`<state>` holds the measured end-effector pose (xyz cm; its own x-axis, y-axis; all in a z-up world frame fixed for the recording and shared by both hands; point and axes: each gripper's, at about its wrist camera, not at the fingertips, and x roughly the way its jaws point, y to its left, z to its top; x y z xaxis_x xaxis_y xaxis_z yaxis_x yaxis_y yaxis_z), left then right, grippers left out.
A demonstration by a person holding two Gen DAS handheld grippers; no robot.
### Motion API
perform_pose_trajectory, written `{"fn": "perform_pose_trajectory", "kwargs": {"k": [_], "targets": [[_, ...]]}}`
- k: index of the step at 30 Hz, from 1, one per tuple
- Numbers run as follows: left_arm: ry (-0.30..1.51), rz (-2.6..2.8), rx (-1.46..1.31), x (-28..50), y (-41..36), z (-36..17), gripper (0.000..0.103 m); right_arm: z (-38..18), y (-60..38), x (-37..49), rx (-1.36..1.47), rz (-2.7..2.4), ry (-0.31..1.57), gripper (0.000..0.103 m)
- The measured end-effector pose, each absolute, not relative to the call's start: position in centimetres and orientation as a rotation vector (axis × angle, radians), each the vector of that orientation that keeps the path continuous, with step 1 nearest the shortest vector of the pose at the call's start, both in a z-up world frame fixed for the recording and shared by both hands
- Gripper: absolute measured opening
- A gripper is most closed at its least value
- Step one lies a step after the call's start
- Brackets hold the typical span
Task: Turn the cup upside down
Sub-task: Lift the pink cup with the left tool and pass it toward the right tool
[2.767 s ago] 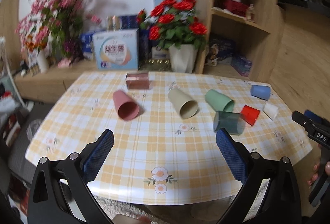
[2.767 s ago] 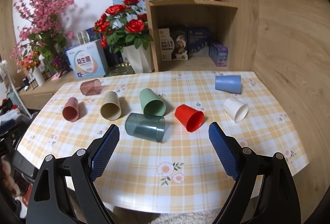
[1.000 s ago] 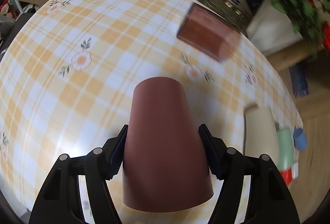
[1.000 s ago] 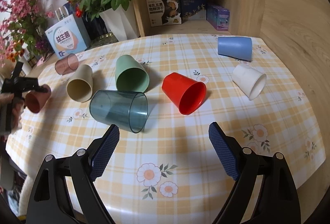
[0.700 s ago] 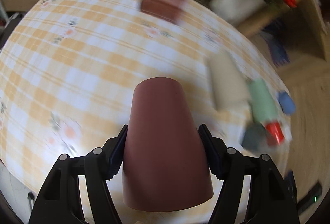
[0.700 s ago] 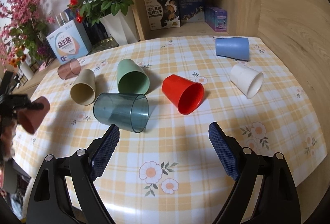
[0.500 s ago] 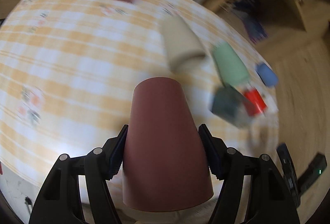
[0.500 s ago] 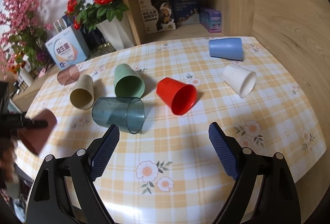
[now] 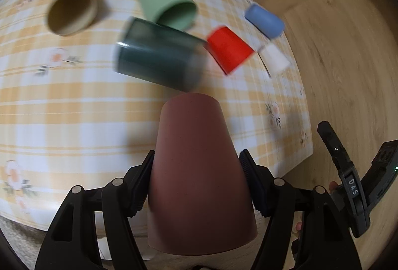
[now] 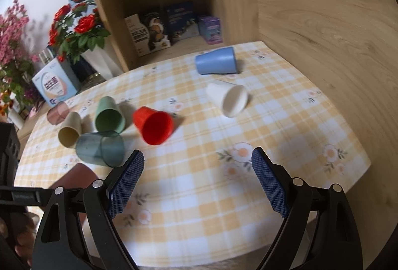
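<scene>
My left gripper (image 9: 197,178) is shut on a dusty-pink cup (image 9: 199,170), its closed base pointing away from the camera, held above the table's front part. The same cup (image 10: 74,176) shows at the left of the right wrist view, over the table edge. My right gripper (image 10: 197,180) is open and empty above the table's front edge. Several other cups lie on their sides: dark teal (image 9: 159,56), green (image 9: 164,2), beige (image 9: 71,9), red (image 9: 228,50), white (image 9: 274,58), blue (image 9: 265,21).
The table has a yellow checked cloth (image 10: 199,170). A translucent brown cup (image 10: 57,112) lies at its far left. Behind stand a wooden shelf with boxes (image 10: 171,23), red roses in a white vase (image 10: 79,31) and a carton (image 10: 54,84). A wooden wall (image 10: 323,21) is at the right.
My left gripper took the pink cup off the table, lifted it and swung it right and toward the front edge while turning it. My right gripper drifted a little and stayed open.
</scene>
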<state>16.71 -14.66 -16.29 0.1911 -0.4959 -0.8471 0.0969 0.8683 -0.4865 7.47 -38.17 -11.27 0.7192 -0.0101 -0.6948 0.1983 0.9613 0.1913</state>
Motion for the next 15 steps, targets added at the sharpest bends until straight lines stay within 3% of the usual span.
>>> {"fn": "perform_pose_trajectory", "kwargs": {"k": [15], "targets": [[1.250, -0.368, -0.227, 19.8, -21.7, -18.7, 0.065, -11.9, -41.3, 7.5, 0.282, -0.163, 0.768, 0.085]]}}
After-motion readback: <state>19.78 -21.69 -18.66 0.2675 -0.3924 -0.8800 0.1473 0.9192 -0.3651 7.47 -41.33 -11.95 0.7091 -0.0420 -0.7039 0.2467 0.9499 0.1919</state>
